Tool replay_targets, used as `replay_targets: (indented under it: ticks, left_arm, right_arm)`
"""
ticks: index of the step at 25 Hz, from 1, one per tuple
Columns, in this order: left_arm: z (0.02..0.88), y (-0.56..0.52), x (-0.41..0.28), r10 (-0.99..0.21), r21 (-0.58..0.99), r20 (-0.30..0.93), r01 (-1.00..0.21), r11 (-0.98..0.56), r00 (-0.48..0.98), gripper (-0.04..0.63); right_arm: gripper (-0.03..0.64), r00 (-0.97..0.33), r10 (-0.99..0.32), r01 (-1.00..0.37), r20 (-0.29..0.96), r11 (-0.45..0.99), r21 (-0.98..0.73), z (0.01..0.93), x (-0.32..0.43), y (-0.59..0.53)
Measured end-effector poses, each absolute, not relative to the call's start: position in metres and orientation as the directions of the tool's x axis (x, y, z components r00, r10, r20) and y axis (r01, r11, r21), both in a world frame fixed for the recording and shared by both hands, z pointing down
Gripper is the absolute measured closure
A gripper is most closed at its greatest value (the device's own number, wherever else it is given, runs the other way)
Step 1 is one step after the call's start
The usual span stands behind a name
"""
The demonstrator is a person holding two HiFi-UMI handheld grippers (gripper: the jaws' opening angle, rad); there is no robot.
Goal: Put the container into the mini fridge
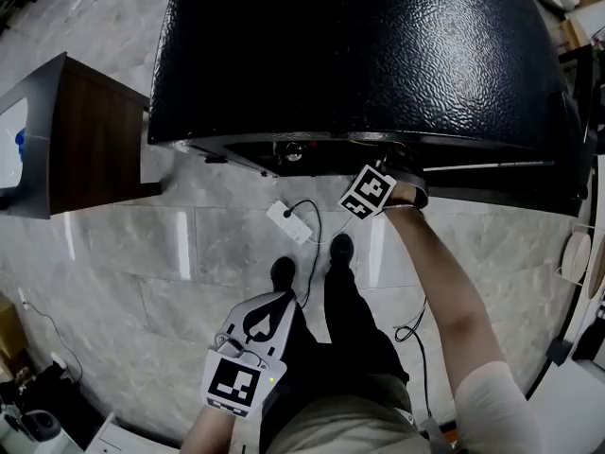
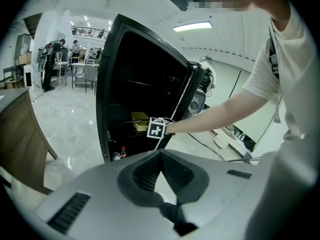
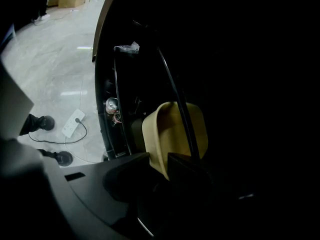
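The black mini fridge (image 1: 359, 55) stands open before me; in the head view I see mostly its top. A yellow container (image 3: 172, 134) rests on a wire shelf inside, also visible in the left gripper view (image 2: 140, 119). My right gripper (image 3: 159, 159) reaches into the fridge. Its jaws stand parted on either side of the container's near wall and do not clamp it. In the head view only its marker cube (image 1: 367, 192) shows below the fridge top. My left gripper (image 1: 281, 299) hangs low by my legs, away from the fridge, with its jaw tips together and nothing held.
A dark wooden cabinet (image 1: 85, 145) stands left of the fridge. A white power strip (image 1: 289, 222) and its cable lie on the marble floor by my feet (image 1: 284, 272). Cans (image 3: 111, 105) sit low inside the fridge. The fridge door (image 2: 192, 91) is swung open at the right.
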State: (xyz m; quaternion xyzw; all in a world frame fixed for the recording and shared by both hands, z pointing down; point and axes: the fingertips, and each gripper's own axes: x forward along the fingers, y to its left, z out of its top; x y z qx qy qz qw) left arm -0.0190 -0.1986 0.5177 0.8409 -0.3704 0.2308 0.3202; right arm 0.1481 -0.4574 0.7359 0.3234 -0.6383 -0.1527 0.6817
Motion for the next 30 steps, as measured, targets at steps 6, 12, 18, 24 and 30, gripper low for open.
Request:
replay_targets:
  ticks: [6, 12, 18, 24, 30]
  left_arm:
    - [0.515, -0.199, -0.026, -0.483, 0.348, 0.625, -0.773, -0.531, 0.613, 0.538]
    - [0.51, -0.197, -0.033, -0.49, 0.33, 0.628, -0.777, -0.536, 0.605, 0.538]
    - [0.499, -0.196, -0.046, -0.508, 0.297, 0.632, -0.789, -0.539, 0.585, 0.538]
    - [0.466, -0.211, -0.071, -0.557, 0.271, 0.617, -0.815, -0.512, 0.555, 0.538]
    - [0.438, -0.226, -0.087, -0.6, 0.247, 0.568, -0.812, -0.529, 0.564, 0.538]
  right_arm:
    - [0.499, 0.125, -0.623, -0.158, 0.772, 0.756, 0.636, 0.735, 0.147, -0.451]
    - [0.483, 0.126, -0.656, -0.156, 0.744, 0.728, 0.668, 0.724, 0.148, -0.452]
    - [0.436, 0.054, -0.662, -0.284, 0.748, 0.708, 0.647, 0.701, 0.14, -0.434]
    - [0.433, -0.226, -0.681, -0.683, 0.697, 0.621, 0.385, 0.606, 0.103, -0.399]
    - [0.434, -0.431, -0.703, -0.819, 0.566, 0.568, 0.082, 0.509, 0.061, -0.367]
